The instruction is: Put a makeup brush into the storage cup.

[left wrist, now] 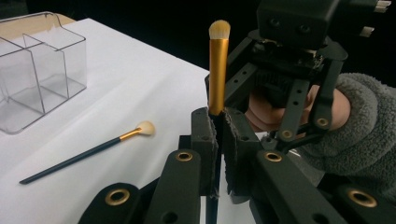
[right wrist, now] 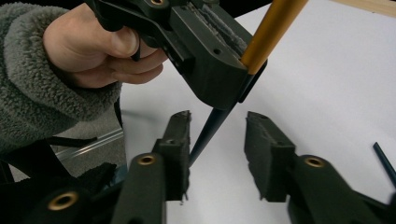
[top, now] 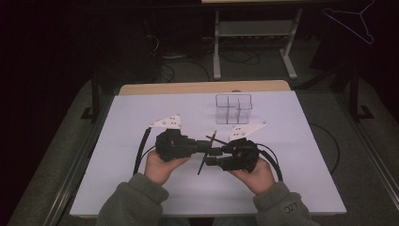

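My left gripper (left wrist: 216, 135) clamps the gold-ferruled brush (left wrist: 218, 70) upright; my right gripper (right wrist: 217, 149) gapes around its dark handle. A second brush (left wrist: 84, 154) lies beside the clear organizer (left wrist: 37, 70).

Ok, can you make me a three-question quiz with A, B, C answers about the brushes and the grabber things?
1. Where is the loose brush?
A. in the clear box
B. flat on the white table
C. on the floor

2. How many brushes are there?
A. one
B. two
C. four

3. What is the right gripper doing?
A. open
B. shut on a brush
C. shut on the box

Answers: 1 B, it lies on the white table beside the clear box. 2 B, one lies loose, and the left gripper pinches the gold-handled brush. 3 A, its jaws stand apart around the dark handle.
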Demonstrator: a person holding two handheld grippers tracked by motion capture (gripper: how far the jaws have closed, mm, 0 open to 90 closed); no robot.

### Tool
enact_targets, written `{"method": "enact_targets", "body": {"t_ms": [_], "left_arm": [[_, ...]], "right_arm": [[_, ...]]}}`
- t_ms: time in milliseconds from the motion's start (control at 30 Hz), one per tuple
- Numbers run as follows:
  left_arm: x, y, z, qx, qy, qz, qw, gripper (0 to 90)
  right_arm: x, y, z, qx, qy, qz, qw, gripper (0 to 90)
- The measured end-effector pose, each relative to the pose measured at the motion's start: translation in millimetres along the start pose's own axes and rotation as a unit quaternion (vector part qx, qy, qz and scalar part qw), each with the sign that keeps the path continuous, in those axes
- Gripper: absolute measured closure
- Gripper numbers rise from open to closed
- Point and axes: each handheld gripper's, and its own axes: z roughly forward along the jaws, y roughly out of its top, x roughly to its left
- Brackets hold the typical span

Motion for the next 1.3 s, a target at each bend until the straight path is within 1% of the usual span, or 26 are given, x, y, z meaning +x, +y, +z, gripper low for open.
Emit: {"method": "enact_targets", "body": {"t_ms": [67,100,167,200,233,300,333,433,500,533,600,667,733,767,800,867,900,933,967,1000,1033,1067,1100,1233,1267,1300], "left_arm": [[0.2,0.0,0.7,-0.002,-0.001,0.000,1.0000,83.6],[0.0,0.0,1.2,-0.003,0.000,0.001,1.0000,83.6],[-0.9,-0.1,2.5,-0.006,-0.002,-0.002,1.0000,83.6],[-1.0,-0.1,2.9,-0.006,-0.002,-0.001,1.0000,83.5],[-1.5,-0.2,3.3,-0.006,-0.002,-0.003,1.0000,83.5],[-1.1,-0.4,3.7,-0.003,-0.001,0.002,1.0000,83.5],[-1.2,-0.6,4.0,-0.003,0.000,0.001,1.0000,83.5],[-0.9,-1.2,3.8,-0.002,0.002,0.001,1.0000,83.5],[-1.0,-1.6,3.8,0.000,0.004,0.006,1.0000,83.2],[-1.5,-1.9,3.7,0.002,0.005,0.005,1.0000,83.2],[-2.3,-2.3,4.0,0.003,0.008,0.008,0.9999,82.5],[-2.1,-3.0,3.9,0.011,0.012,0.011,0.9998,82.0],[-1.6,-3.4,3.7,0.012,0.012,0.011,0.9998,80.8],[-1.6,-3.9,3.3,0.010,0.012,0.007,0.9999,80.8],[-1.2,-4.1,2.5,0.012,0.014,0.009,0.9998,78.7],[-1.4,-4.7,0.8,0.018,0.023,0.009,0.9995,72.4],[-1.1,-5.7,-0.3,0.021,0.025,0.007,0.9994,71.2],[-0.9,-6.6,-1.4,0.024,0.026,0.010,0.9993,71.2],[-1.2,-8.1,-3.1,0.027,0.030,0.013,0.9991,70.9],[-1.7,-10.1,-4.6,0.027,0.035,0.013,0.9989,70.9],[-1.3,-12.1,-6.6,0.032,0.037,0.015,0.9987,70.5],[-1.4,-16.7,-9.5,0.037,0.045,0.012,0.9983,70.1],[-0.7,-18.8,-11.2,0.042,0.048,0.015,0.9979,69.4],[-1.0,-25.8,-16.1,0.045,0.056,0.012,0.9973,69.3],[-1.3,-28.3,-18.0,0.050,0.061,0.013,0.9968,68.7],[-1.3,-29.8,-19.2,0.052,0.063,0.015,0.9965,68.6]], "right_arm": [[-0.1,0.0,0.6,-0.002,0.001,0.006,1.0000,63.7],[-0.6,0.2,1.2,-0.004,0.002,0.007,1.0000,66.1],[-0.8,0.2,1.5,-0.006,0.002,0.007,1.0000,66.8],[-1.4,0.1,2.1,-0.009,0.003,0.009,0.9999,69.9],[-1.4,0.1,2.1,-0.009,0.003,0.009,0.9999,69.9],[-1.8,0.0,2.5,-0.009,0.001,0.009,0.9999,72.9],[-2.2,0.1,2.5,-0.007,0.004,0.010,0.9999,75.5],[-2.4,0.0,2.5,-0.007,0.005,0.011,0.9999,77.8],[-3.6,-0.6,3.2,-0.005,0.005,0.018,0.9998,80.2],[-3.6,-0.6,3.2,-0.005,0.005,0.018,0.9998,80.2],[-5.8,-1.4,4.2,-0.002,0.009,0.032,0.9994,82.1],[-6.1,-1.9,5.1,0.001,0.006,0.031,0.9995,82.4],[-5.9,-2.2,6.2,0.006,0.004,0.033,0.9994,82.5],[-5.9,-2.2,6.2,0.006,0.004,0.033,0.9994,82.5],[-6.5,-2.6,6.5,0.009,0.001,0.030,0.9995,82.6],[-8.7,-4.2,6.2,0.014,0.000,0.040,0.9991,82.6],[-10.1,-5.0,5.8,0.016,-0.003,0.040,0.9991,82.6],[-10.1,-5.0,5.8,0.016,-0.003,0.040,0.9991,82.6],[-12.0,-5.9,3.4,0.026,-0.007,0.038,0.9989,82.6],[-12.0,-5.9,3.4,0.026,-0.007,0.038,0.9989,82.6],[-14.6,-6.7,0.3,0.031,-0.015,0.039,0.9987,82.6],[-16.3,-7.0,-1.5,0.032,-0.018,0.039,0.9985,82.6],[-17.6,-7.2,-3.6,0.034,-0.022,0.040,0.9984,82.6],[-22.4,-7.3,-9.6,0.034,-0.031,0.039,0.9982,82.6],[-25.0,-7.4,-12.7,0.036,-0.036,0.038,0.9980,82.6],[-25.6,-7.4,-14.0,0.038,-0.037,0.043,0.9977,82.6]]}}
